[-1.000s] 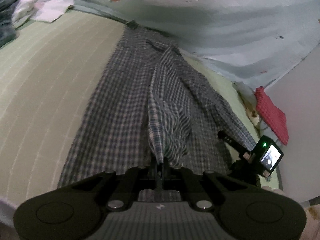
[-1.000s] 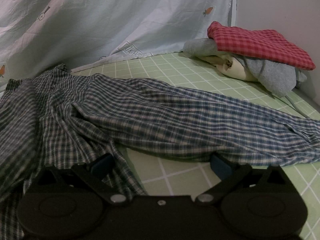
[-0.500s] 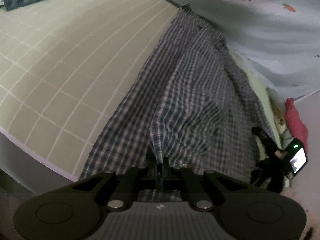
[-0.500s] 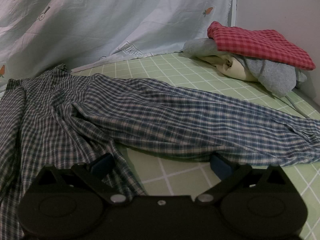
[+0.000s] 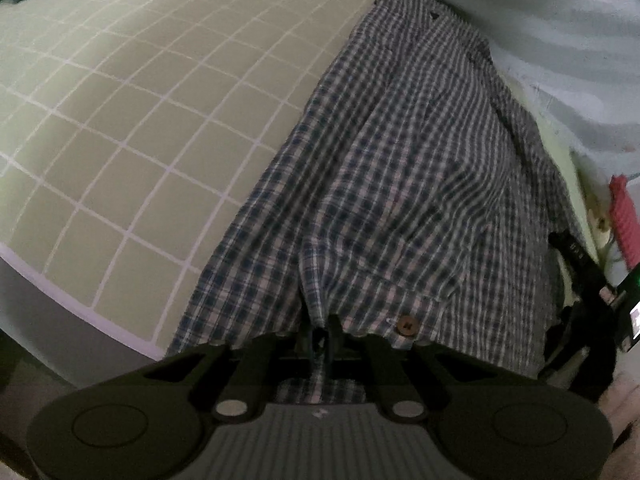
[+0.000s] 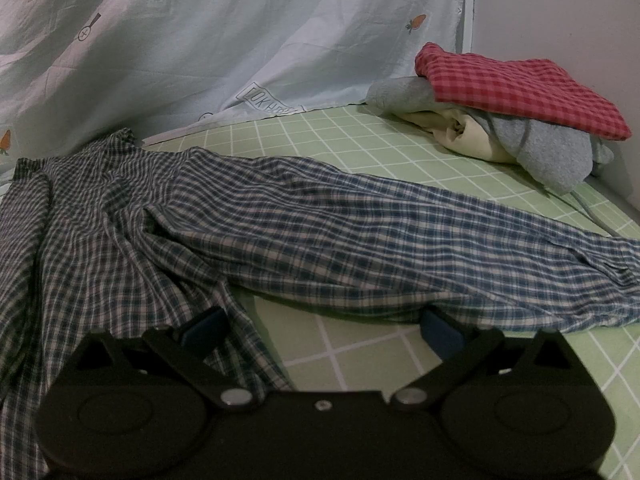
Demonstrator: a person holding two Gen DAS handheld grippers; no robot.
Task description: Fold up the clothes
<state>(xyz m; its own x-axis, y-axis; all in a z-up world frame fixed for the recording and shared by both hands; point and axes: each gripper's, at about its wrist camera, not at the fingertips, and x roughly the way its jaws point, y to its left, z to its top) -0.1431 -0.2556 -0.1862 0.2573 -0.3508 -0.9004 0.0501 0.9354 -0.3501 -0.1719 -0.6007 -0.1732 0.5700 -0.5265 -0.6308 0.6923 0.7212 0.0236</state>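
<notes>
Bed: one bed (image 6: 360, 148), covered with a green grid-patterned sheet, carried everything in sight; a pale printed cloth (image 6: 200, 40) hung behind it.
Plaid shirt: one blue-and-white plaid shirt (image 5: 400, 168) lay spread along the bed near its front edge, one sleeve (image 6: 400, 240) stretched out toward the right.
Step in hand: a front panel of the shirt had been laid over the body, and its hem was being let go (my reading from how the cloth lies).
Pile: one stack of clothes (image 6: 520, 120) sat well apart in the far corner, three pieces countable: red checked on top, grey under it, cream at the bottom.
Left hand-held gripper: one, (image 5: 320, 330) at the shirt's hem, its jaws nearly together and opening, a fold of plaid between them; whether the pads pressed on it could not be told.
Right hand-held gripper: one, (image 6: 320, 328) jaws wide apart and holding nothing, low over the bed just before the sleeve.
Next move: likely the sleeve, which called for a pinch near its cuff and a carry across the body.
Button: one brown button (image 5: 409, 325) showed at the hem.
</notes>
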